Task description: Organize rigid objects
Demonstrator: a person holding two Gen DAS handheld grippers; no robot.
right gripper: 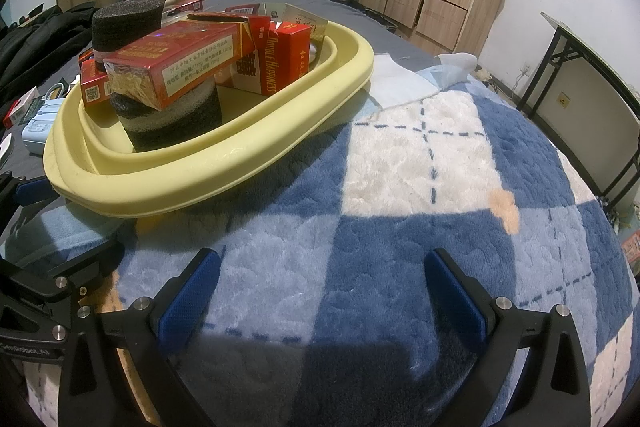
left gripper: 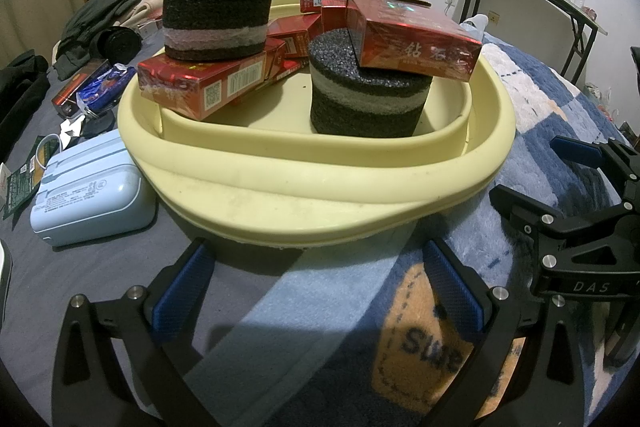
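left wrist view: the left gripper (left gripper: 316, 281) hovers with jaws spread wide and empty before the yellow basin (left gripper: 320, 179), which holds red boxes (left gripper: 208, 83) and foam cylinders (left gripper: 370, 99). right wrist view: the right gripper (right gripper: 322, 291) is likewise wide apart, holding nothing, over the plaid blanket (right gripper: 420, 167) beside the basin.

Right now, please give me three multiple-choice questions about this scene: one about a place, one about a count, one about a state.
1. Where does the red box nearest the right gripper lie?
A. on top of a foam cylinder
B. on the blanket
C. under the basin

2. How many dark foam cylinders are in the yellow basin?
A. one
B. two
C. four

3. How are the left gripper and the right gripper?
A. both open, holding nothing
B. both shut on a box
C. one holding foam

Answers: 1 A, the box rests on the foam cylinder. 2 B, a second cylinder sits on another box. 3 A, each pair of fingers stands apart with only bedding between.
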